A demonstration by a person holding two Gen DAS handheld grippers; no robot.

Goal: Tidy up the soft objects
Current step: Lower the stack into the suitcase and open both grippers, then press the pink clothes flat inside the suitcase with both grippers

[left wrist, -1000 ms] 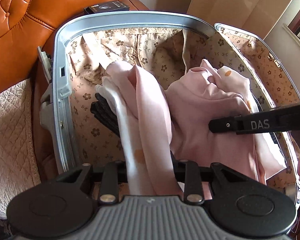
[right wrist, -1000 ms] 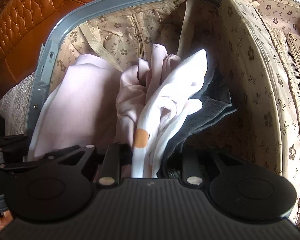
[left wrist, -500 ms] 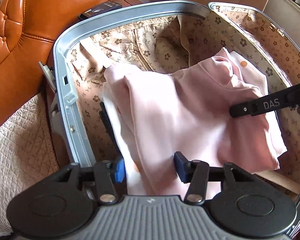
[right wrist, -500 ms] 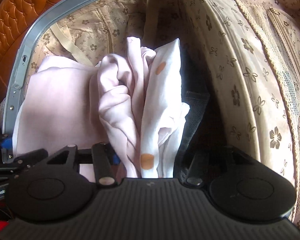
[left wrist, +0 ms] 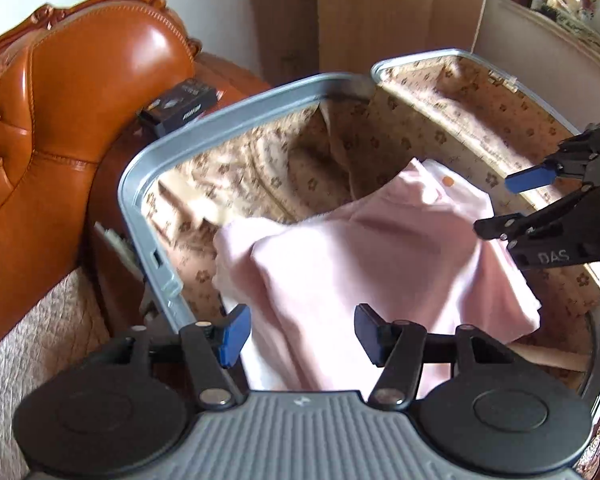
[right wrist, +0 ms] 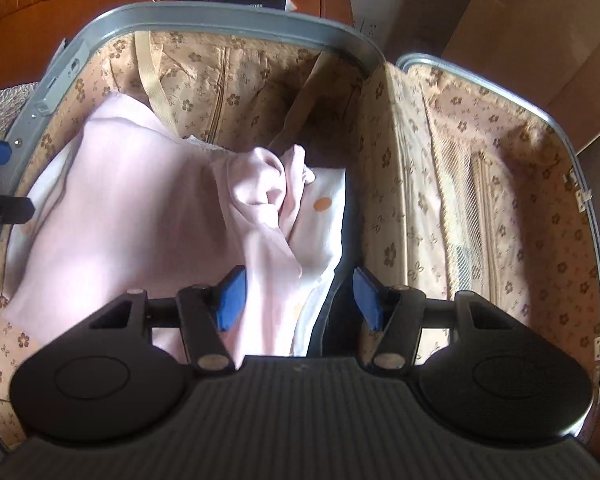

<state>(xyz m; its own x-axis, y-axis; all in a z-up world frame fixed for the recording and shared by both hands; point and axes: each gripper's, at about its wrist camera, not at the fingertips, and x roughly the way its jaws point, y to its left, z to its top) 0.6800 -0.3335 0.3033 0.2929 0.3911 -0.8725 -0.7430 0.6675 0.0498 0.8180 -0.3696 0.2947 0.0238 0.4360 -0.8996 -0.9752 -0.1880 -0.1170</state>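
A pale pink garment [left wrist: 372, 264] lies spread inside the open grey suitcase [left wrist: 140, 216], over a white cloth with orange dots [left wrist: 456, 188]. In the right wrist view the pink garment [right wrist: 140, 216] is bunched beside the white dotted cloth [right wrist: 320, 216], and a dark cloth edge [right wrist: 332, 300] shows at the right. My left gripper [left wrist: 298, 334] is open above the near edge of the clothes. My right gripper [right wrist: 296, 298] is open too, raised over the pile; it also shows in the left wrist view as the right gripper [left wrist: 496, 206], jaws apart.
The suitcase lid [right wrist: 500, 200] with floral lining and a mesh pocket stands open at the right. An orange leather sofa [left wrist: 60, 128] backs the case, with a black box [left wrist: 180, 106] on its arm. A quilted cushion [left wrist: 32, 344] lies at the left.
Both grippers let go of the pink and white clothes and opened. The clothes dropped flat into the suitcase, and both grippers pulled back and up.
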